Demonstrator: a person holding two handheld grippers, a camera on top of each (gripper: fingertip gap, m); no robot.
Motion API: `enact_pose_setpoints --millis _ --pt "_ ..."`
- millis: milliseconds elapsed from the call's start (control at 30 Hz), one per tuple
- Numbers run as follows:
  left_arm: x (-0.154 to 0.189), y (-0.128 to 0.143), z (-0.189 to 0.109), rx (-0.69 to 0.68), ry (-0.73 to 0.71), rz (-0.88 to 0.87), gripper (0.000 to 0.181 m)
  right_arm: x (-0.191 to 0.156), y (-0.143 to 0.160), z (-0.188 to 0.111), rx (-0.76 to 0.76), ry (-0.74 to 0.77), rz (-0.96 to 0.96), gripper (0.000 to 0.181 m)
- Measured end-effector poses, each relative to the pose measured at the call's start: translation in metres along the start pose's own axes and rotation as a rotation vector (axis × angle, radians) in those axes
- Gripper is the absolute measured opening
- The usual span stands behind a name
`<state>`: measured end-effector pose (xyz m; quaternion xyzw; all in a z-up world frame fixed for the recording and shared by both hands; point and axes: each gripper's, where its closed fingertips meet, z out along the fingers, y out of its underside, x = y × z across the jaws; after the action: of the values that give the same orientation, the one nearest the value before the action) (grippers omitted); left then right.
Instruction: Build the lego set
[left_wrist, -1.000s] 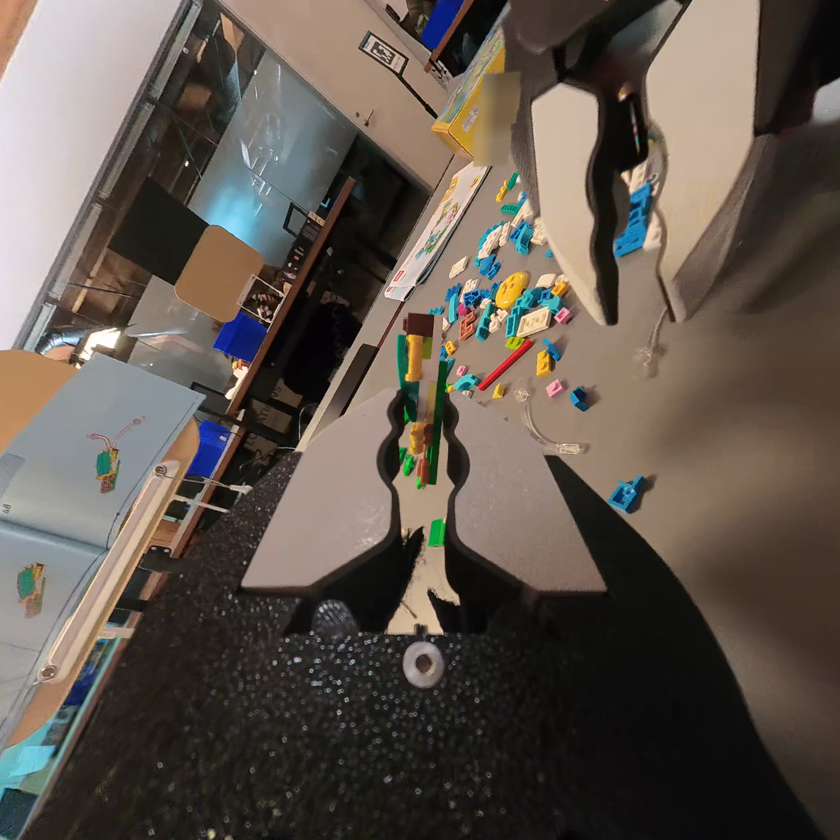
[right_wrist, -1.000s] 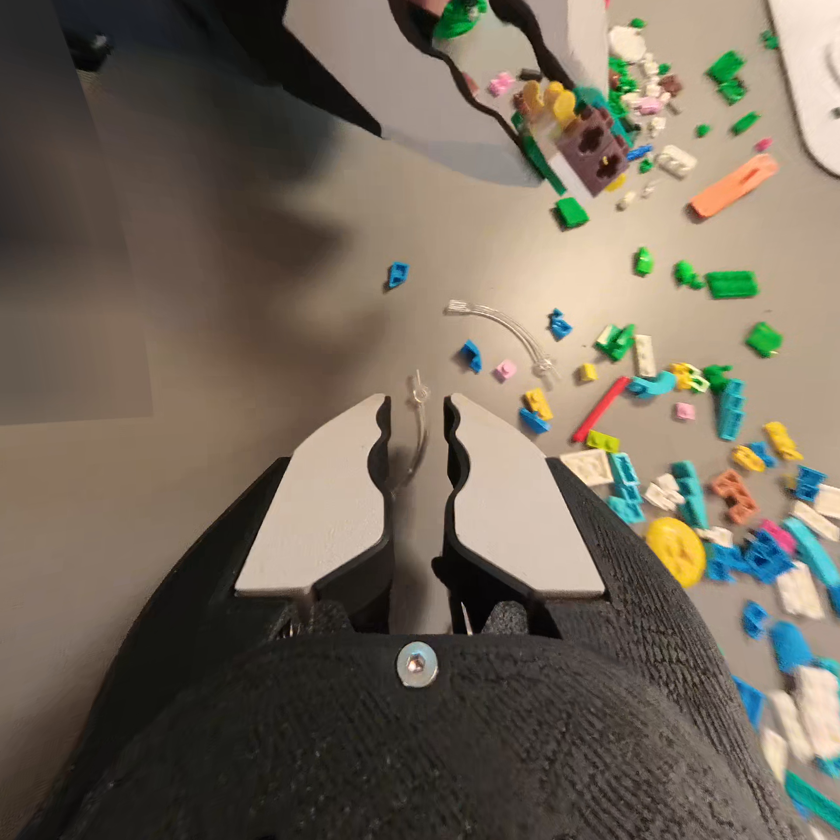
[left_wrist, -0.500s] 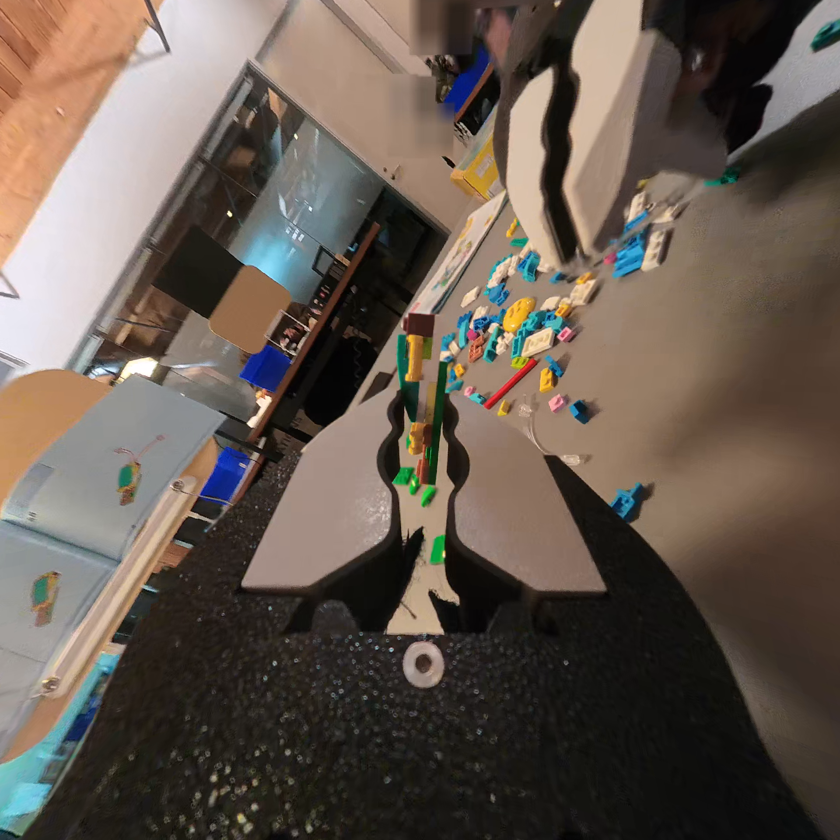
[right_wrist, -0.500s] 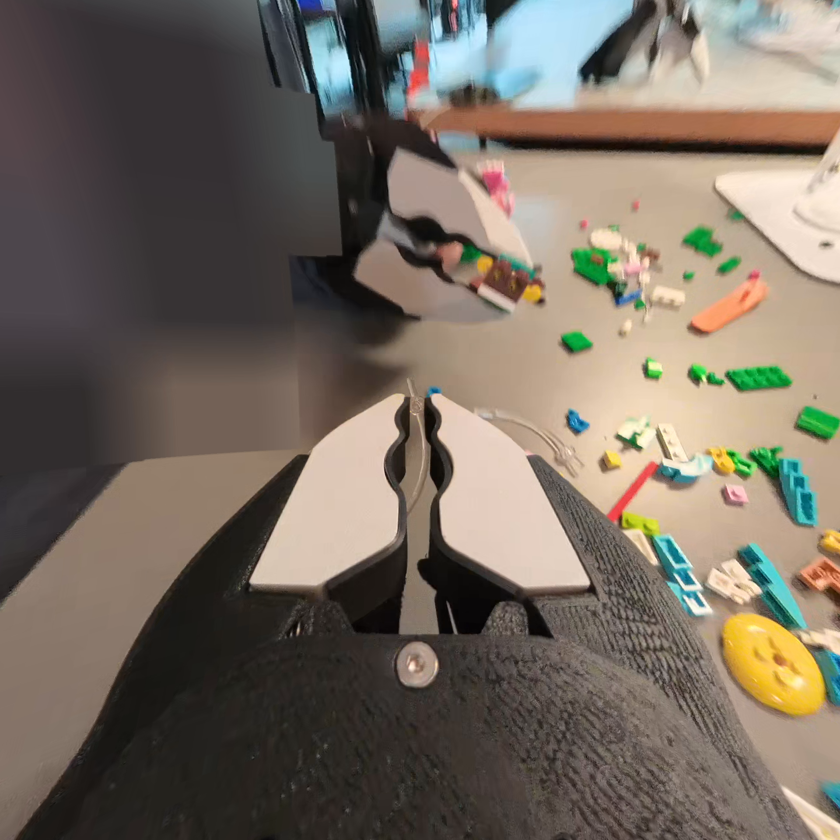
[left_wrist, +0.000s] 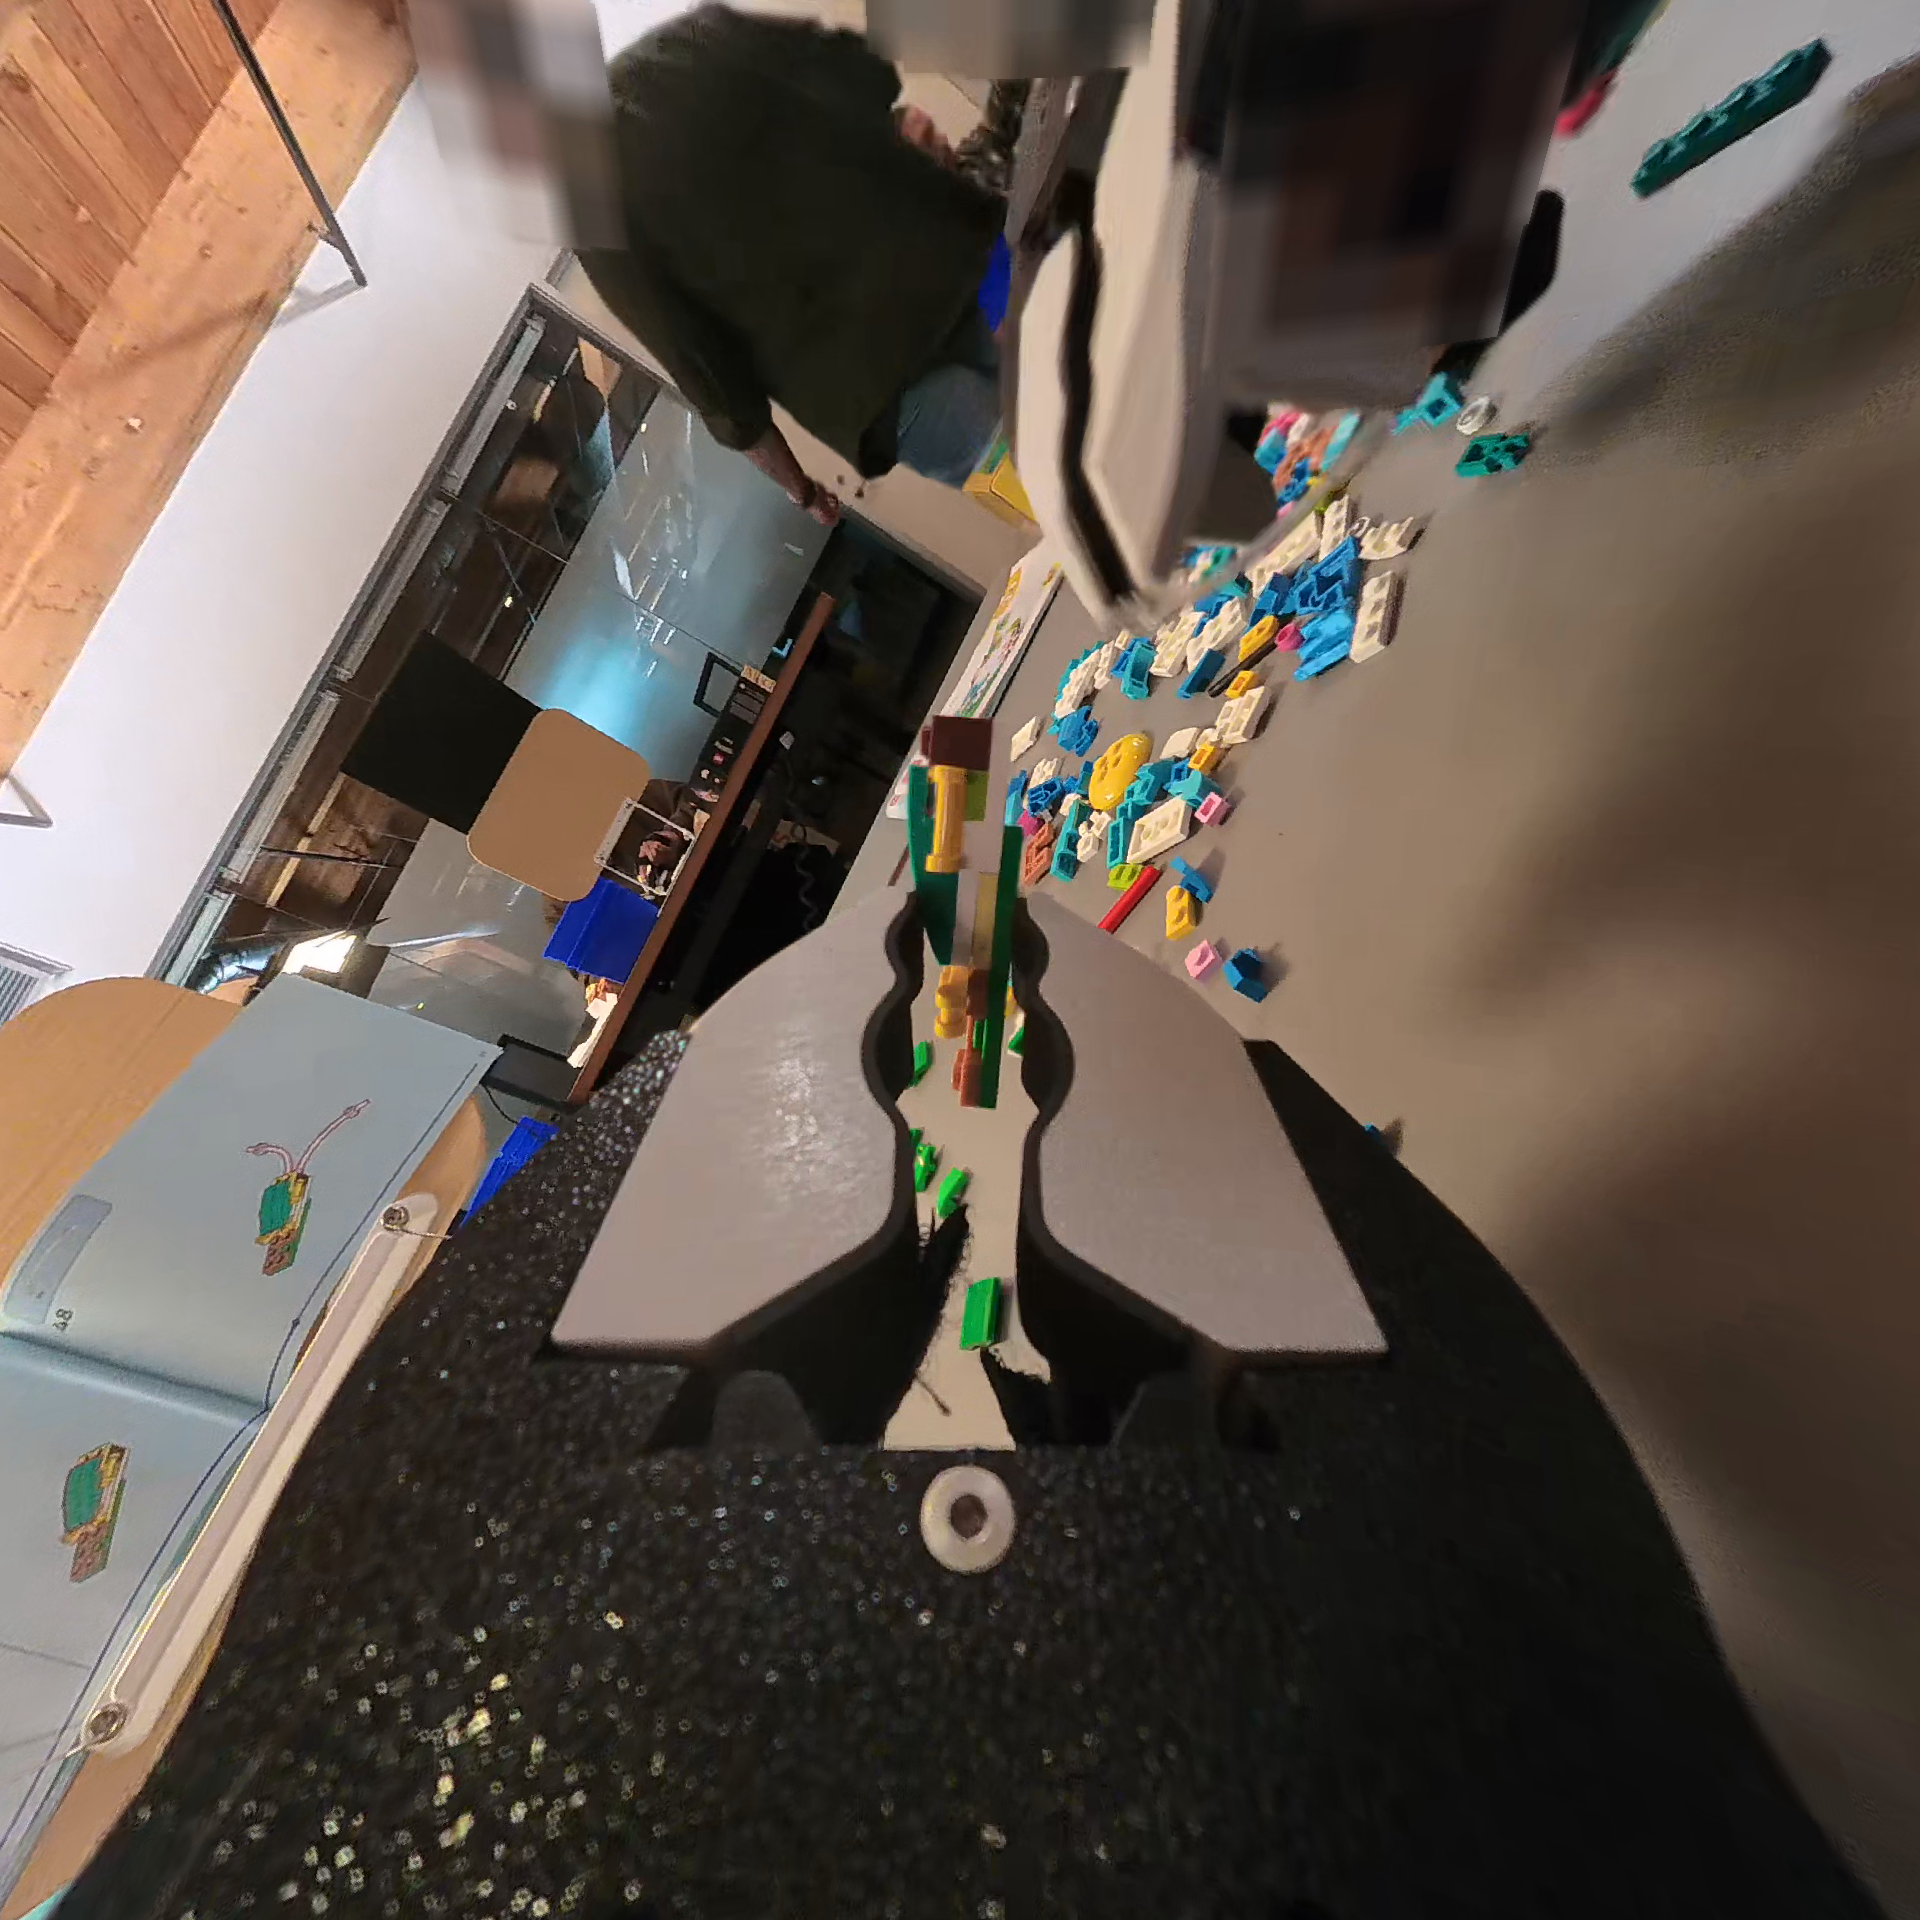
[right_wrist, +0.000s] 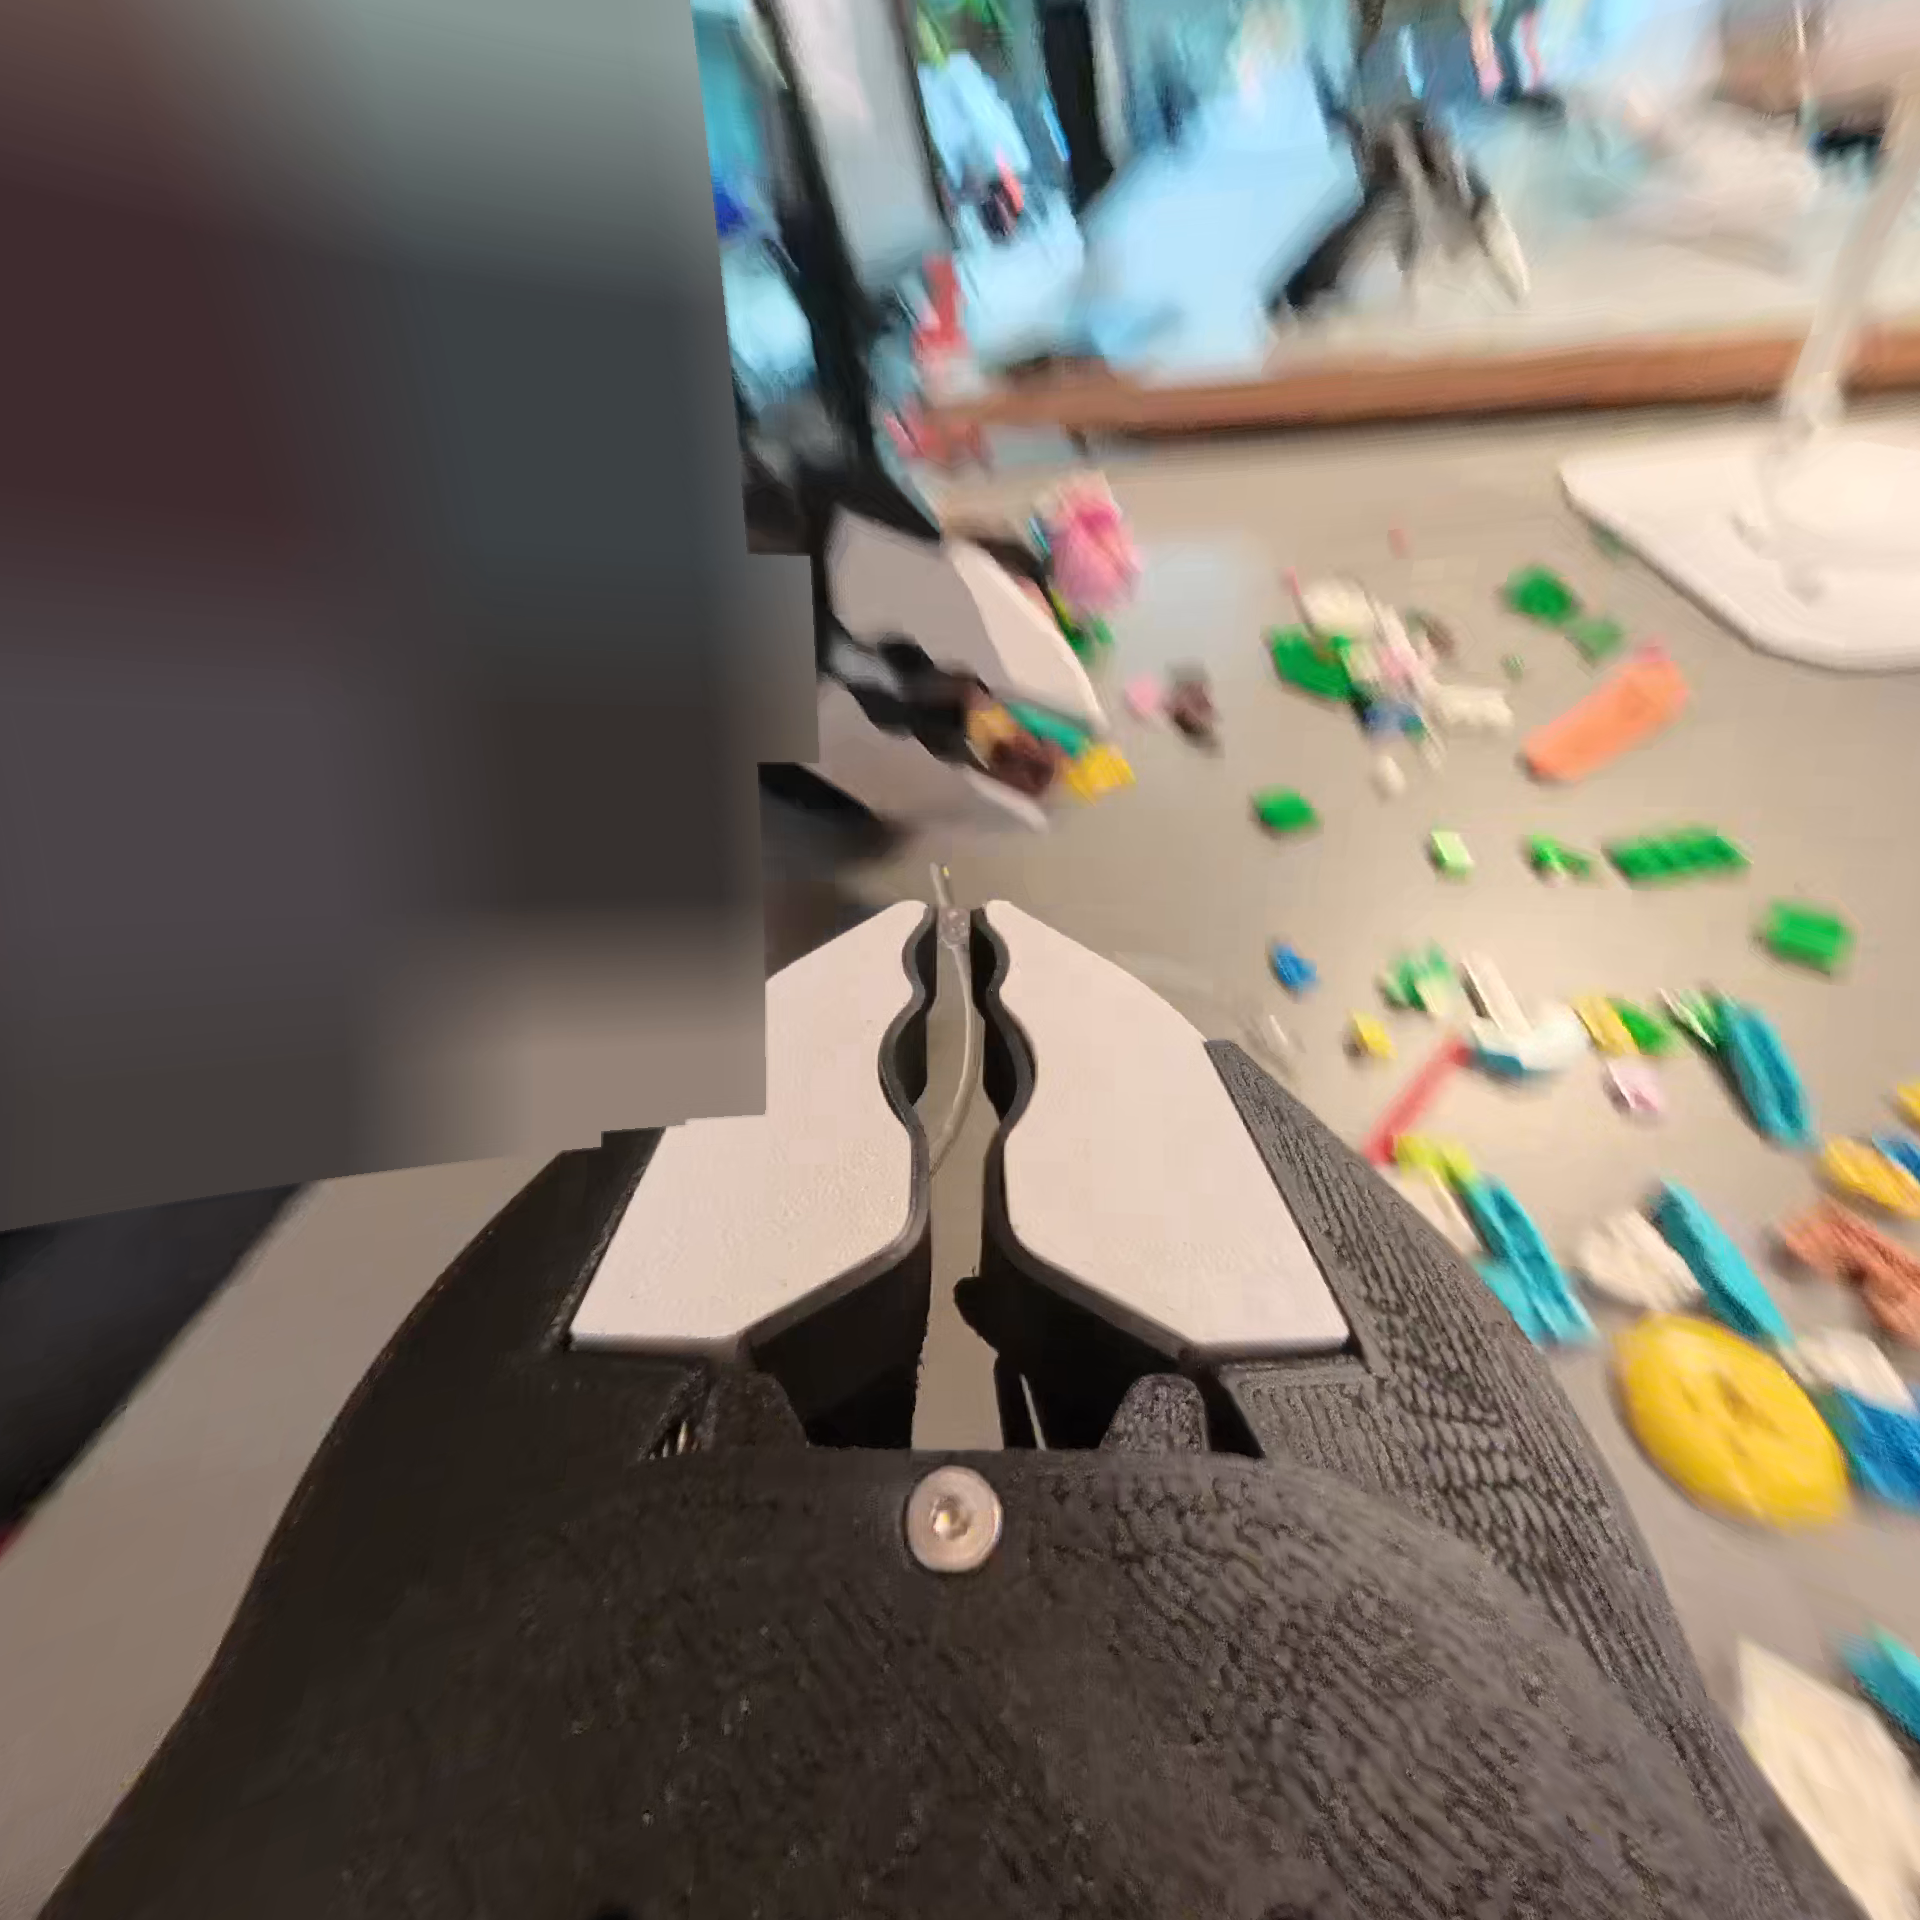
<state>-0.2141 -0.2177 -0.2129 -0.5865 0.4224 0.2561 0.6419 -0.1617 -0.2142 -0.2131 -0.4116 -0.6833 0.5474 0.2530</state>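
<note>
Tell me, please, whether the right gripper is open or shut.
Shut: the right gripper pinches a thin clear curved piece between nearly touching fingertips.

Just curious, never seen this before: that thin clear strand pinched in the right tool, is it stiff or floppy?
Probably bendy: the clear strand curves between the right hand-held gripper fingers. Likely very light, being so thin. Its smooth look suggests it could slip.
</note>
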Motion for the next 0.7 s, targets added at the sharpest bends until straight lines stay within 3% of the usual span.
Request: enact_pose_setpoints --millis 100,167,233,300,500,633,700 --pt "0.003 0.001 0.001 -0.01 0.019 0.008 0.016 0.018 0.038 -0.001 -0.301 0.178 -0.042 0.005" --pt "0.006 0.002 0.002 -0.015 0.033 0.011 0.015 0.022 0.049 0.001 -0.402 0.227 -0.064 0.005" --pt "0.008 0.002 0.002 -0.018 0.044 0.008 0.016 0.02 0.052 0.006 -0.429 0.227 -0.085 0.007" --pt "0.009 0.002 0.002 -0.021 0.054 -0.003 0.015 0.014 0.046 0.007 -0.377 0.195 -0.11 0.024" --pt "0.01 0.002 0.002 -0.027 0.061 -0.019 0.016 0.007 0.055 -0.027 -0.396 0.154 0.022 0.027" --pt "0.013 0.001 0.002 -0.029 0.072 -0.009 0.016 0.005 0.084 -0.032 -0.562 0.158 0.058 0.026" --pt "0.014 0.001 0.003 -0.034 0.074 -0.006 0.016 0.004 0.086 -0.028 -0.56 0.139 0.077 0.027"
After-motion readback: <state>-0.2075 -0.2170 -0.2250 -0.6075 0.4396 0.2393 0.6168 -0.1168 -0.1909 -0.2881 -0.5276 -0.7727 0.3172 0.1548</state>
